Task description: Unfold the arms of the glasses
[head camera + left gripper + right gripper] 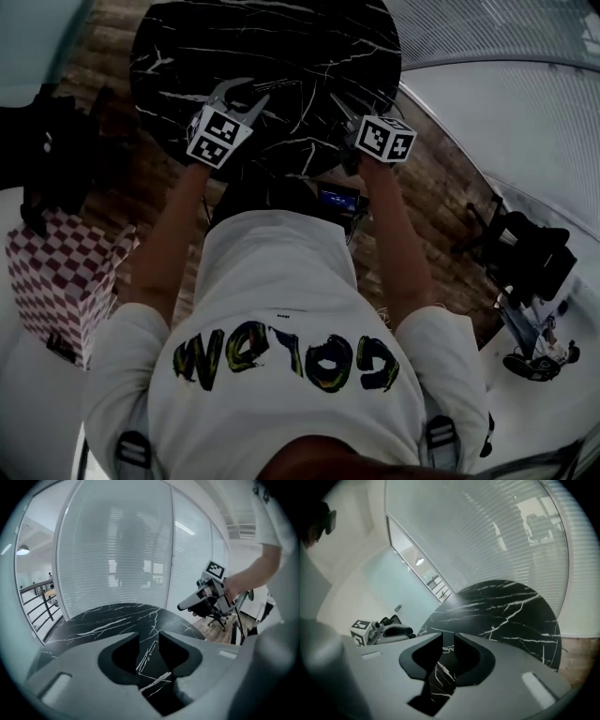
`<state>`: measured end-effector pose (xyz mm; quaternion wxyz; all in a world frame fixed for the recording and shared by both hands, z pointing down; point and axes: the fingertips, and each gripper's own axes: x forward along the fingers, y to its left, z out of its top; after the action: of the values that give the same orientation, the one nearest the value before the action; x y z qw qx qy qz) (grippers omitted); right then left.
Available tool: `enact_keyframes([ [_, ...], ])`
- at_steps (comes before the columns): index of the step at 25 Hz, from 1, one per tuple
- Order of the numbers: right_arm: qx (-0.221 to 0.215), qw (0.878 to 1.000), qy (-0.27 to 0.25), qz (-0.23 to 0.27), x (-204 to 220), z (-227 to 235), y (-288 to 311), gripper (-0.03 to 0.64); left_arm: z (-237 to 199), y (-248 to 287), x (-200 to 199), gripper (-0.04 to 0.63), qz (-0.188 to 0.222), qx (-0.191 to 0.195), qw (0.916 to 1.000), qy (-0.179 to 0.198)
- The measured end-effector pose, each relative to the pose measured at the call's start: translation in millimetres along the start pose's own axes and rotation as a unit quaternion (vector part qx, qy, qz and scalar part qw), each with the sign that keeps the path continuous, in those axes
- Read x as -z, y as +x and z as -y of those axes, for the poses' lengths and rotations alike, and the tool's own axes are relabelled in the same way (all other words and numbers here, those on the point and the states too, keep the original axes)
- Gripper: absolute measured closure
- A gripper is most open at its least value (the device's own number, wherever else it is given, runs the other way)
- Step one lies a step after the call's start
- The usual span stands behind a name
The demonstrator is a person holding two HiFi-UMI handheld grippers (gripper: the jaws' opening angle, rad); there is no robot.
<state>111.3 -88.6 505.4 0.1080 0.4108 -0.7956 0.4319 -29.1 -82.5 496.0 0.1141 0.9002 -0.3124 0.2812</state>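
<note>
Nearest us, above the near edge of the black marble tabletop (281,47), the left tongs (149,638) stand spread wide with nothing between them. Only the veined stone shows through the gap. Beside them, over the same edge, the right tongs (448,641) are parted too, more narrowly, and are likewise empty.

Farther out, the tabletop looks bare in every view. We cannot find the glasses on it or anywhere around it, so they may lie hidden under our arms at the tabletop's near side, or out of frame. Beyond the tabletop's far edge stands a glass wall with blinds (117,550).

We judge that the glasses will be light and thin, stiff across the front but weak at the hinges, with smooth arms that slip easily. We would pinch the front frame at an outer corner with one tongs to steady it. With the other we would take an arm near its tip and swing it gently outward.
</note>
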Motion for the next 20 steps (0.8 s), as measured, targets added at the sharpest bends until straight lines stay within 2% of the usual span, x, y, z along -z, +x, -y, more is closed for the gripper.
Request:
enact_keyframes([
  [5, -0.021, 0.995, -0.063, 0.071, -28, -54, -42, 0.563, 21, -43, -45, 0.484, 0.061, -0.004, 0.9977, -0.030],
  [9, -0.023, 0.983, -0.139, 0.121, -49, -98, -69, 0.594, 43, -74, -84, 0.501, 0.104, -0.015, 0.9944, 0.006],
  [12, -0.019, 0.970, -0.191, 0.146, -59, -131, -92, 0.607, 69, -95, -109, 0.526, 0.136, -0.002, 0.9906, 0.013],
  [16, -0.031, 0.959, -0.214, 0.182, -72, -170, -117, 0.614, 84, -124, -137, 0.533, 0.183, 0.004, 0.9828, -0.019],
  [18, -0.035, 0.954, -0.226, 0.195, -77, -187, -130, 0.614, 87, -139, -151, 0.560, 0.207, 0.002, 0.9778, -0.036],
  [20, -0.040, 0.949, -0.237, 0.204, -80, -203, -139, 0.614, 90, -153, -163, 0.581, 0.222, -0.002, 0.9743, -0.037],
])
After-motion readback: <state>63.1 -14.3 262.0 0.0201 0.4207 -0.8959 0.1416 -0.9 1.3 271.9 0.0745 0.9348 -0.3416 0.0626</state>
